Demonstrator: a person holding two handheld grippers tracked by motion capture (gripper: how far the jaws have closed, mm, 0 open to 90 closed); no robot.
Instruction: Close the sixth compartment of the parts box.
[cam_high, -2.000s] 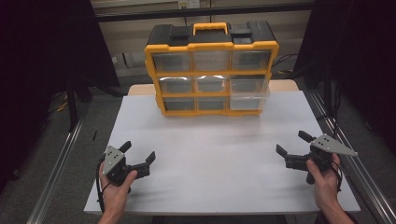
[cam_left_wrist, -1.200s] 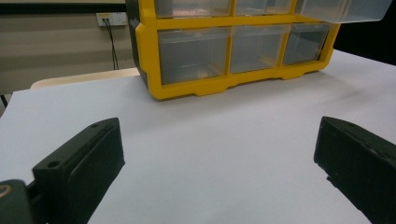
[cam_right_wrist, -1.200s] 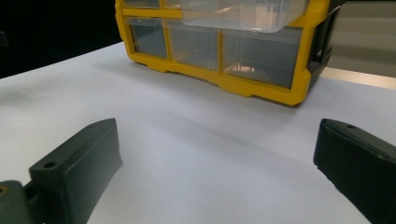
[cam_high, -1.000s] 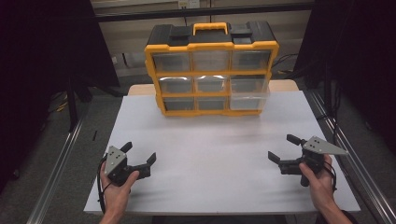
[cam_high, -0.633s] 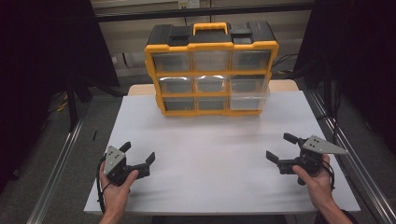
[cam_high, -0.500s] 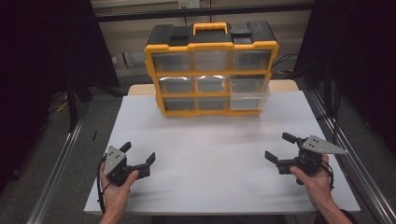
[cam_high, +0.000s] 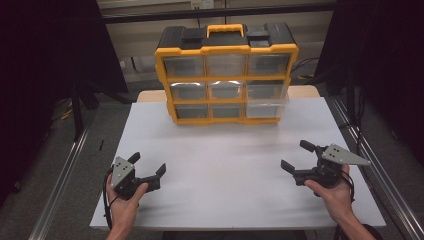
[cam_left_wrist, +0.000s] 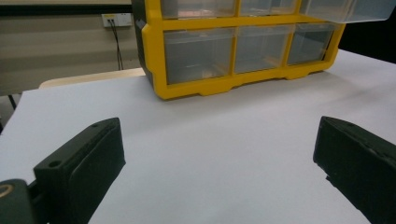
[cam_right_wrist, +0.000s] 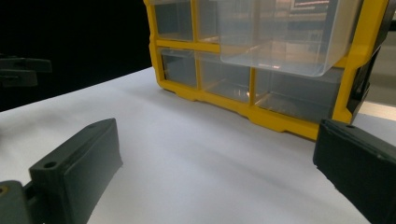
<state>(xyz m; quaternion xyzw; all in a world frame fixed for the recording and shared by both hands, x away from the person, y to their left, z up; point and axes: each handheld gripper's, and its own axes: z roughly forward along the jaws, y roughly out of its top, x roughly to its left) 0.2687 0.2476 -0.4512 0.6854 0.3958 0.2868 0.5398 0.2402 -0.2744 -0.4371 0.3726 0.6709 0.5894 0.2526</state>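
Nothing is grasped yet. The left gripper (cam_high: 147, 167) and the right gripper (cam_high: 295, 156) are held wide open and empty, near the front of the table (cam_high: 225, 165). The drawer box (cam_high: 226, 75) stands well apart at the back; its middle right drawer (cam_right_wrist: 280, 35) is seen pulled out partly.

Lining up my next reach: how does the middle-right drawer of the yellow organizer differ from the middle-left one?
The middle-right drawer is pulled forward, jutting past the yellow frame; the middle-left drawer sits flush. The middle-right drawer overhangs the drawer below it; the middle-left does not. Both are clear plastic, in the same row.
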